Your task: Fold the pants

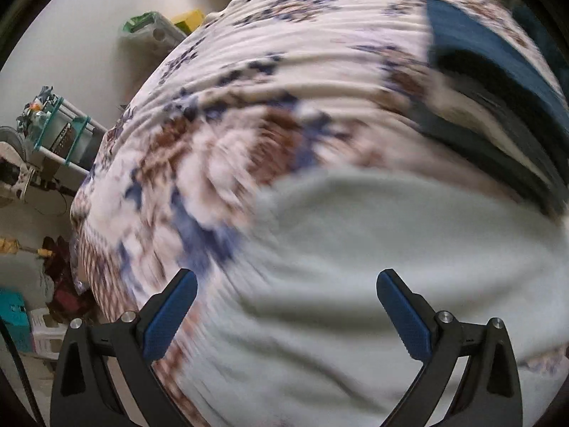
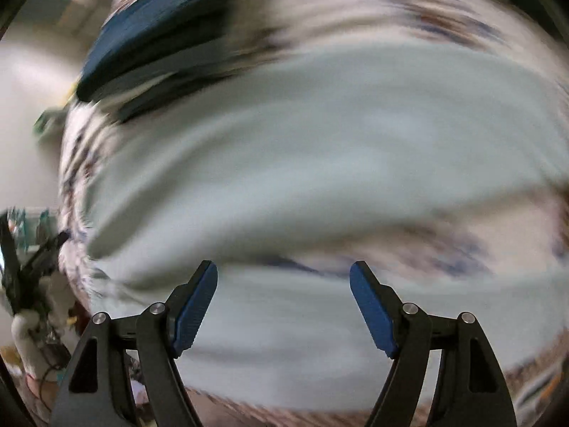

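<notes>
Pants [image 1: 409, 267], pale grey-green, lie spread on a bed covered by a floral bedspread [image 1: 266, 82] in white, brown and blue. Both views are motion-blurred, so folds and edges of the fabric cannot be read exactly.

Left tool [image 1: 286, 315]: jaws stand wide apart above the fabric, nothing between the blue pads [image 1: 170, 320].

Right tool [image 2: 283, 307]: jaws stand apart over the pants, nothing between them.

Surroundings: a stack of dark blue and black folded garments [image 1: 498, 82] lies on the bedspread just beyond the pants. Past the bed's edge in the left wrist view stand a white rack with teal fittings [image 1: 67, 131], a green and yellow container [image 1: 160, 28] by the wall, and dark red clutter [image 1: 67, 284] on the floor. Nothing lies on top of the pants.
</notes>
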Available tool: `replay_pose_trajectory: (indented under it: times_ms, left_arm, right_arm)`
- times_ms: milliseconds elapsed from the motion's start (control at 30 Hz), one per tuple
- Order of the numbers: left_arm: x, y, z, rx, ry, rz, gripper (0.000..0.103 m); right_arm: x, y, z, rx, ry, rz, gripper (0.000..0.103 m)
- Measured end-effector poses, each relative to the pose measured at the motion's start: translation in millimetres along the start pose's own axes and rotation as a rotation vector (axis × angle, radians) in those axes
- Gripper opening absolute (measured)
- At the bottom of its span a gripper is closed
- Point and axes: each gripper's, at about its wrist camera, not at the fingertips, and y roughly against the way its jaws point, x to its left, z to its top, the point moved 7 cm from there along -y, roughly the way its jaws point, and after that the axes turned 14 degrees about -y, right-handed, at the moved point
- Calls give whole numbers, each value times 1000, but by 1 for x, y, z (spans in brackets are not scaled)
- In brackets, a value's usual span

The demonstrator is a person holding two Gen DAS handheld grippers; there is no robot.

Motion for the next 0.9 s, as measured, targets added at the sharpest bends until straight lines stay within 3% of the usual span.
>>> replay_pose_trajectory:
  times_ms: [100,267,333,400,433,600,700,800,900]
  left_arm:
    - [26,-44,27,36,-50,-62,103]
    - [17,-116,31,152,-182,-265,101]
    - [4,-136,25,170,-193,-366,71]
    - [1,-140,24,152,-163,-411,37]
    - [0,-136,26,131,-144,-440,31]
    - [16,-112,56,25,-117,-428,28]
    - [15,-124,71,42,-127,-446,28]
    - [3,-148,62,100,-163,-441,30]
    - [7,-126,41,75,-159,-429,42]
  right_arm:
    - [91,-61,25,7,57,-61,79]
    - [155,-131,61,22,43,-171,79]
    - [160,-141,66,25,37,-220,79]
    - [158,-143,68,30,26,-241,79]
    - [156,-142,68,33,24,-243,79]
    - [142,-129,63,52,-23,-236,79]
    - [136,-117,63,42,-36,-229,79]
    - [135,-116,69,28,-31,-238,79]
    - [134,-113,70,36,-39,-206,79]
